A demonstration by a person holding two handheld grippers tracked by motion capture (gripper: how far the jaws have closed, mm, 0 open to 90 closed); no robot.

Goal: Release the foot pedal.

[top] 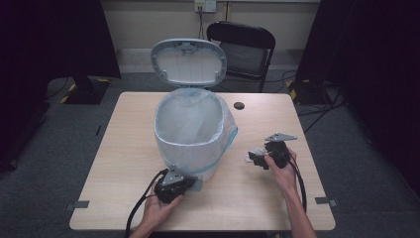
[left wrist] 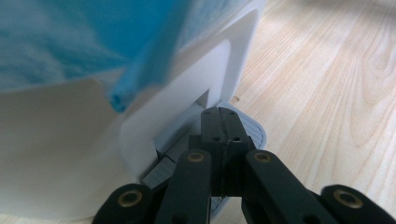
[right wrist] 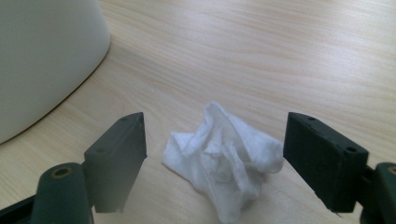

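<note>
The crumpled tissue [right wrist: 224, 161] lies on the tabletop [right wrist: 289, 60] directly between the wide-open jaws of the right gripper [right wrist: 212, 154]; the left gripper [left wrist: 223, 128], closed and empty, presses the bin pedal [left wrist: 250, 128].

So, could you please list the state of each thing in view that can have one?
Bin lid: raised, open.
Pedal: under the shut left gripper, jaws resting on it.
Bin liner: fitted, folded over the rim.
Tissue: crumpled, lying on the table.
Right gripper: open, jaws either side of the tissue.
</note>
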